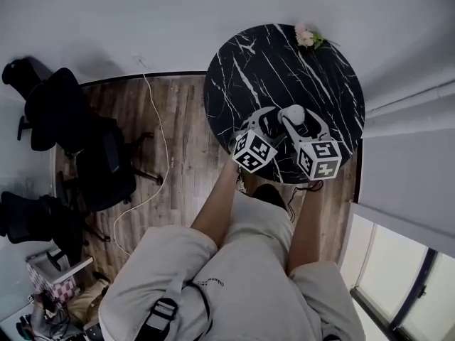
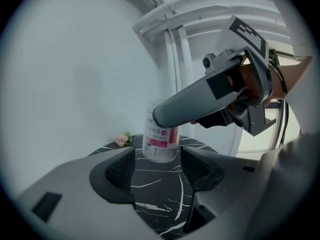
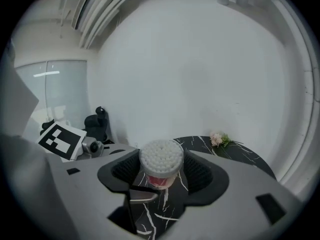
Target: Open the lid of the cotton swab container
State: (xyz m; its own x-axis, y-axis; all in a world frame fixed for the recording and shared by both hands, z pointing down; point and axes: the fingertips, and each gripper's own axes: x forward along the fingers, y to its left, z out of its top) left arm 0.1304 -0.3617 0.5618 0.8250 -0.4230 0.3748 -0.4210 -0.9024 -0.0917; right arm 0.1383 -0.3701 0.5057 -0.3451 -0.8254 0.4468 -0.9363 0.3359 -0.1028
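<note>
Left gripper (image 2: 158, 166) released, jaws spread wide, nothing gripped. Cotton swab container (image 3: 161, 156) clamped near its top by right gripper (image 3: 161, 170).

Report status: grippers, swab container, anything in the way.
Left gripper open, empty. Right gripper shut on cotton swab container. Top uncovered, swabs exposed. Flower sits clear at table's far edge.

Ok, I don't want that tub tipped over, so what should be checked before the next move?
1. Left gripper jaws apart, pads off everything: ok.
2. Cotton swab container upright on the table: ok.
3. Lid off: cannot tell; swab tips show on top, perhaps through clear plastic.
4. Right gripper hold: cannot tell; the container's top sits between its pads.
5. Flower well away from the container: ok.
</note>
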